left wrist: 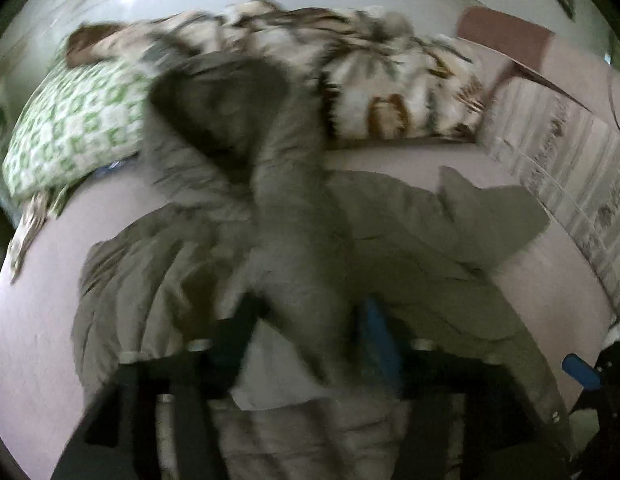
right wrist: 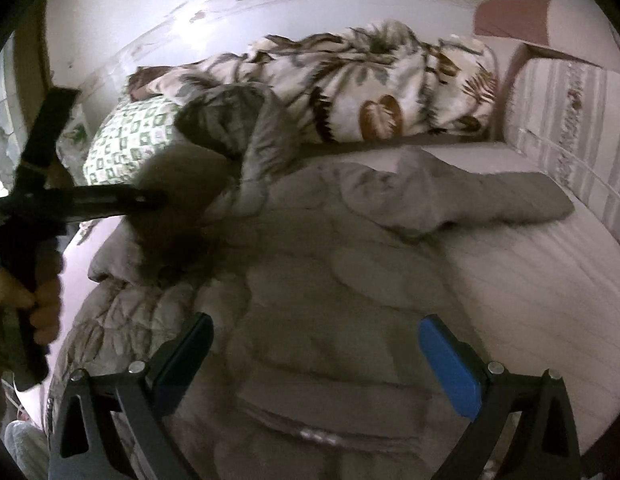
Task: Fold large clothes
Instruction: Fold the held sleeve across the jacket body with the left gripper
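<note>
Left wrist view: grey puffer jacket spread mid-frame on the bed, its sleeve between the parted, non-pressing fingers of the left hand-held gripper; right wrist view: right hand-held gripper wide apart, empty, jacket beneath.

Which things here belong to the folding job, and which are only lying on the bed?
For the job:
- grey padded jacket, spread on the bed, one sleeve lifted between the fingers of the left gripper
- right gripper, open above the jacket

Just lying about:
- leaf-print blanket
- green checked pillow
- bed
</note>
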`<control>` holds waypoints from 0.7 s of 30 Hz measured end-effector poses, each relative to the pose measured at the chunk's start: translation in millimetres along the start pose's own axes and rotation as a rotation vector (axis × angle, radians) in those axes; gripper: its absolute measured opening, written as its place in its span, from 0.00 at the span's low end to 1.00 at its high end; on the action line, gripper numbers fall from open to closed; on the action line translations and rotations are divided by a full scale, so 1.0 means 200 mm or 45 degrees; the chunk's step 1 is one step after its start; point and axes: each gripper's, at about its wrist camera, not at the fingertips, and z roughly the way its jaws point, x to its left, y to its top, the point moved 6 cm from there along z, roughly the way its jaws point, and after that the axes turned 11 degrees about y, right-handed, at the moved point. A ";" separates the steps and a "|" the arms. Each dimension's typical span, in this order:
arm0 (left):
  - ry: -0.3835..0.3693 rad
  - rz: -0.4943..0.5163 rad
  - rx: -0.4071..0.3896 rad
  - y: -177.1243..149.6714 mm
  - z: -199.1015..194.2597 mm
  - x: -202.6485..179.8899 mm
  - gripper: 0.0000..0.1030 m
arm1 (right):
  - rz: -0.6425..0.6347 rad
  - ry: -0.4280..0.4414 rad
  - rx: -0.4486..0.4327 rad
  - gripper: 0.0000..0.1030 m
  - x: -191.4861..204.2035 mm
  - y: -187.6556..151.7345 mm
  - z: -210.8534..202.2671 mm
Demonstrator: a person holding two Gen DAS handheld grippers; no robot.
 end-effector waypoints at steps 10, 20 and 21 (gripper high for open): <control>0.121 -0.064 -0.004 0.01 -0.06 0.40 0.79 | 0.066 0.117 0.054 1.00 -0.06 0.04 0.07; 0.316 -0.159 0.214 -0.21 0.32 0.86 0.79 | 0.339 0.345 0.365 0.77 -0.02 0.15 0.80; 0.320 -0.158 0.236 -0.24 0.35 0.86 0.78 | 0.328 0.346 0.381 0.55 -0.01 0.16 0.84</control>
